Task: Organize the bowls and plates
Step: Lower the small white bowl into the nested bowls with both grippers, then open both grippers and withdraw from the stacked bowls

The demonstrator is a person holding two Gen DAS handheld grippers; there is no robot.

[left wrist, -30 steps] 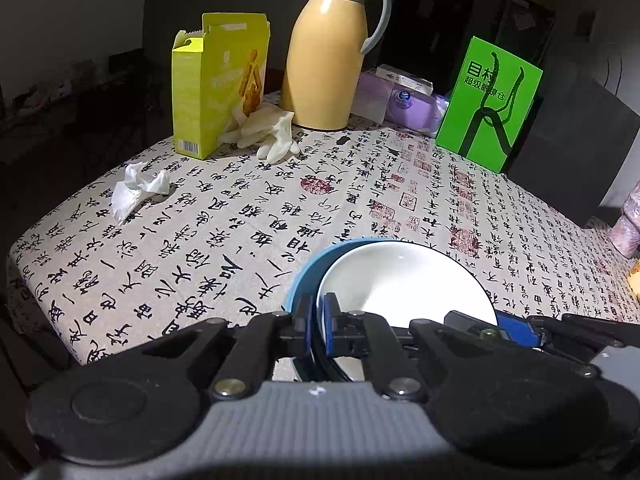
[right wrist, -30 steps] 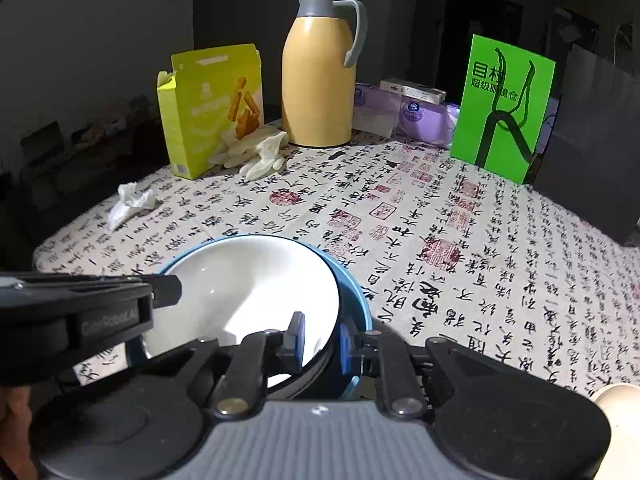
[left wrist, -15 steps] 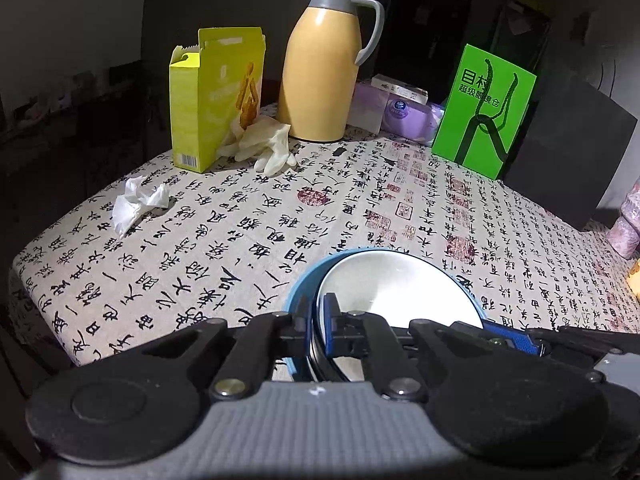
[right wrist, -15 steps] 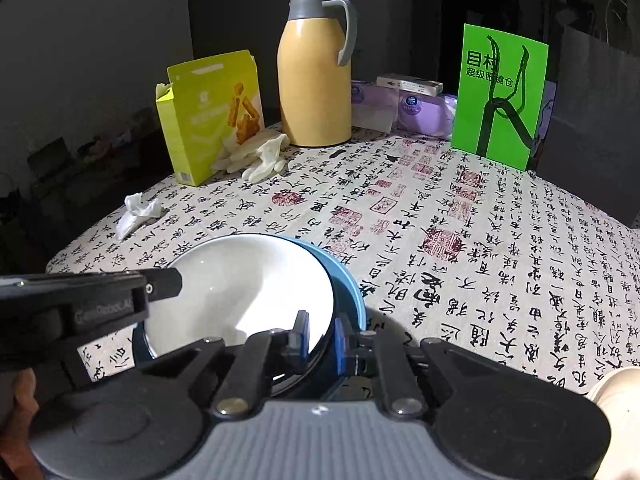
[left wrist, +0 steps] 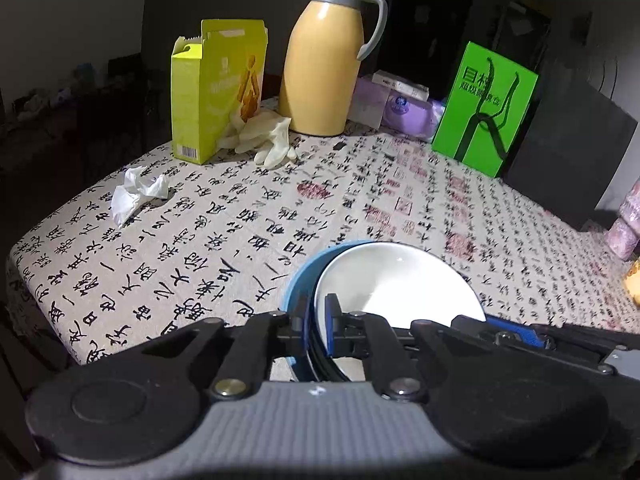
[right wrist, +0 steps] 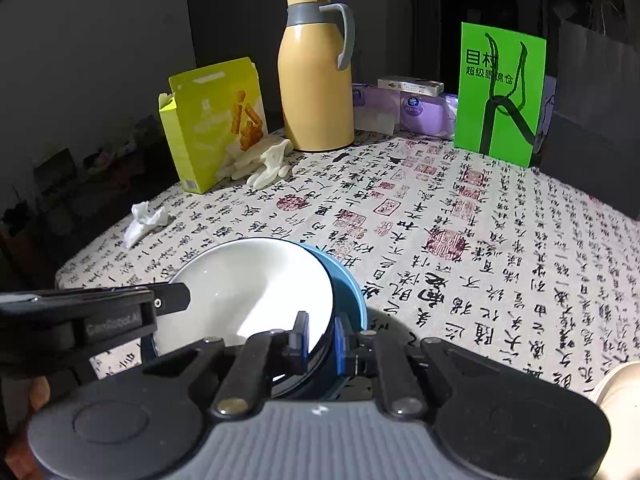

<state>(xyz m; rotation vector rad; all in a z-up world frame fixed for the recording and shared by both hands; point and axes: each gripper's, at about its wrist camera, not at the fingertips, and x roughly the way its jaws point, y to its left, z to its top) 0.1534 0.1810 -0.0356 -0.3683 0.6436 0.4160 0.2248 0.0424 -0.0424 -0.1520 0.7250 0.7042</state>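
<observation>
White bowl (left wrist: 400, 280) nested in blue bowl (left wrist: 298, 284); L tool (left wrist: 316, 326) & R tool (right wrist: 321, 340) both pinching rims.

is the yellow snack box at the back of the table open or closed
Open. On the yellow snack box, the top flaps stand up instead of being folded down. Whether anything is inside cannot be seen.

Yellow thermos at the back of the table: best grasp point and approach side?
Take the yellow thermos by its grey handle. It stands upright, and the body looks too wide for two-finger jaws, while the handle is a thin loop standing off the upper right side. Come in level from the right, probably, where the tablecloth is bare; the yellow box and gloves crowd the left.
</observation>
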